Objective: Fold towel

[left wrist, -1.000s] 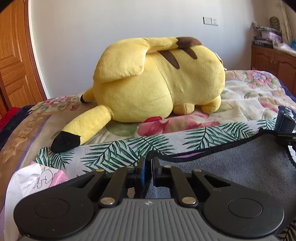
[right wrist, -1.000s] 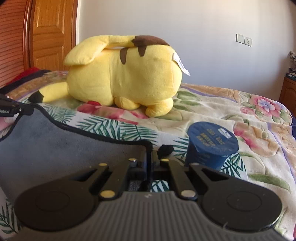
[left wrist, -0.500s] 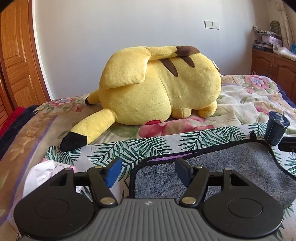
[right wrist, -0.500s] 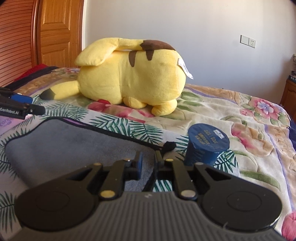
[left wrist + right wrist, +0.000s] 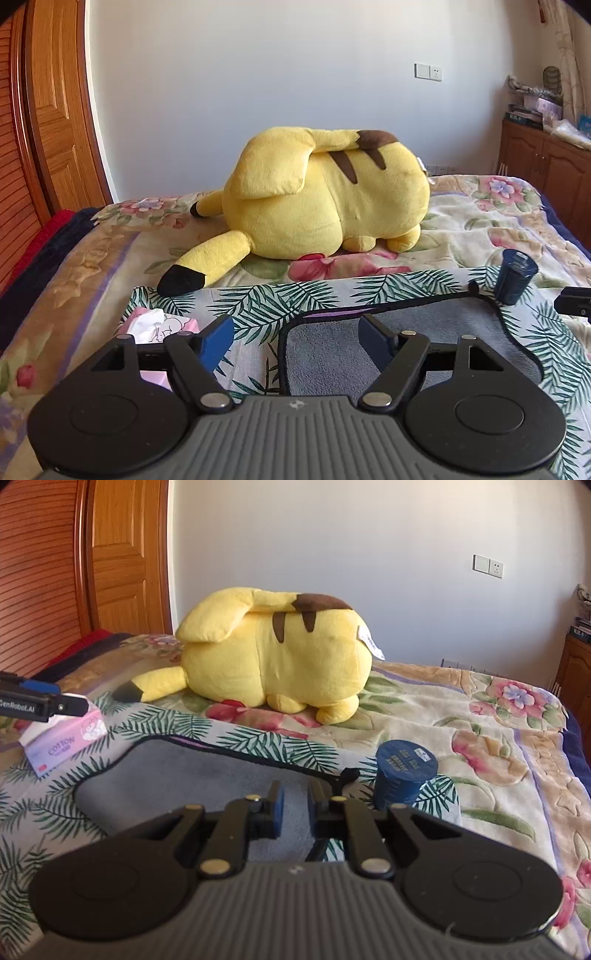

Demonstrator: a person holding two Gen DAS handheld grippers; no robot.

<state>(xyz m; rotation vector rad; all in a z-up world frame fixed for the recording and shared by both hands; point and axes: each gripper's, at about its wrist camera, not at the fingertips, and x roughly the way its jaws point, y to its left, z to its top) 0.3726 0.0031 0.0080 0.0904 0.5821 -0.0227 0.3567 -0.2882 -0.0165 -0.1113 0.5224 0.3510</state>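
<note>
Both grippers, left gripper [image 5: 295, 338] and right gripper [image 5: 295, 810], hover with fingers released over the folded towel [image 5: 406, 354]; next probably calls for regrasping an edge.

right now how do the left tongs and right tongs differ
The left tongs are spread wide; the right tongs show only a narrow gap. The left tongs straddle the grey towel's left edge; the right tongs sit by its corner loop near the blue cup. Both are open and hold nothing.
</note>
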